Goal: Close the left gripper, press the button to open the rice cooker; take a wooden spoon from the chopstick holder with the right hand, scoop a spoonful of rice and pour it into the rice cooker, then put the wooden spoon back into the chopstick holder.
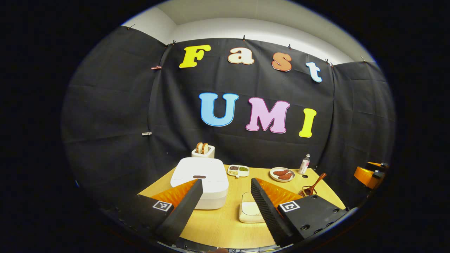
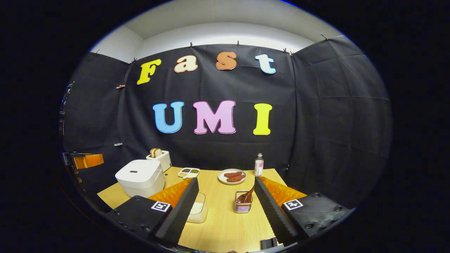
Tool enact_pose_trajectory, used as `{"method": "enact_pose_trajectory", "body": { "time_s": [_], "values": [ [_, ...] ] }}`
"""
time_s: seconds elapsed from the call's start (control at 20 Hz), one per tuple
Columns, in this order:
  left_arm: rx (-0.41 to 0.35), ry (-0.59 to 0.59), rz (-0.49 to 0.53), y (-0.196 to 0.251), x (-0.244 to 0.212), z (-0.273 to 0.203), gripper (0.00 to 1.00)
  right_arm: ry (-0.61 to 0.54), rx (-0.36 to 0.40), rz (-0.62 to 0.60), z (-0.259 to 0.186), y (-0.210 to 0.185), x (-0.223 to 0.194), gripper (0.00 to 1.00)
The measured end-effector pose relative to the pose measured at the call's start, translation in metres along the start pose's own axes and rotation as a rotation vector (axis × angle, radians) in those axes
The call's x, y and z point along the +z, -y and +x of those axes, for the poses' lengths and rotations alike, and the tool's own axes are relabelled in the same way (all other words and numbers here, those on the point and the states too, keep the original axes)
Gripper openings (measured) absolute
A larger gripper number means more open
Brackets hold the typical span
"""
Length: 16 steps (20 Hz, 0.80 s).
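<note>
Step 1 not started: rice cooker (image 1: 199,182) sits lid down at the left of the table (image 1: 218,225), button (image 1: 199,176) a small dark mark on the lid's front edge. Left gripper (image 1: 225,198) hangs above the near table edge, jaws spread wide, holding nothing, roughly lined up with the cooker. Right gripper (image 2: 225,196) also wide open and empty, above the near edge with the chopstick holder (image 2: 242,203) just ahead between its fingers; wooden spoon (image 2: 247,195) stands in it, handle leaning up and right. Rice container (image 2: 197,210), a shallow pale dish, lies between cooker and holder, partly hidden by the right gripper's left finger. Next, as I read it: left jaws need to close fully, then come down on the button with the closed tips; the target is small, so alignment matters. Writing: none legible on cooker or bottle (image 2: 259,164), too small; only square black-and-white marker tags on the grippers, no text
</note>
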<state>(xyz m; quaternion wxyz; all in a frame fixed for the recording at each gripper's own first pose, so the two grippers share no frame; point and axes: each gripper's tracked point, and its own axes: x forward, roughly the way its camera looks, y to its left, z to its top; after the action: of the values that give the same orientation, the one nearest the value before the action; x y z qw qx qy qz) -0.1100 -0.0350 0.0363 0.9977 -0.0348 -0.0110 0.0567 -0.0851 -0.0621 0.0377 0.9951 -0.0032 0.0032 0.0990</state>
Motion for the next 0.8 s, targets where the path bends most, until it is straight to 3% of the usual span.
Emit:
{"method": "enact_pose_trajectory", "body": {
  "time_s": [0.35, 0.8],
  "values": [
    [-0.002, -0.007, 0.026, 0.015, -0.007, -0.019, 0.95, -0.007, -0.029, 0.031, -0.001, 0.026, -0.008, 1.00],
    [0.025, -0.003, 0.022, -0.009, 0.004, 0.005, 0.95, -0.015, -0.005, -0.012, 0.016, 0.008, -0.003, 0.99]
  ]
}}
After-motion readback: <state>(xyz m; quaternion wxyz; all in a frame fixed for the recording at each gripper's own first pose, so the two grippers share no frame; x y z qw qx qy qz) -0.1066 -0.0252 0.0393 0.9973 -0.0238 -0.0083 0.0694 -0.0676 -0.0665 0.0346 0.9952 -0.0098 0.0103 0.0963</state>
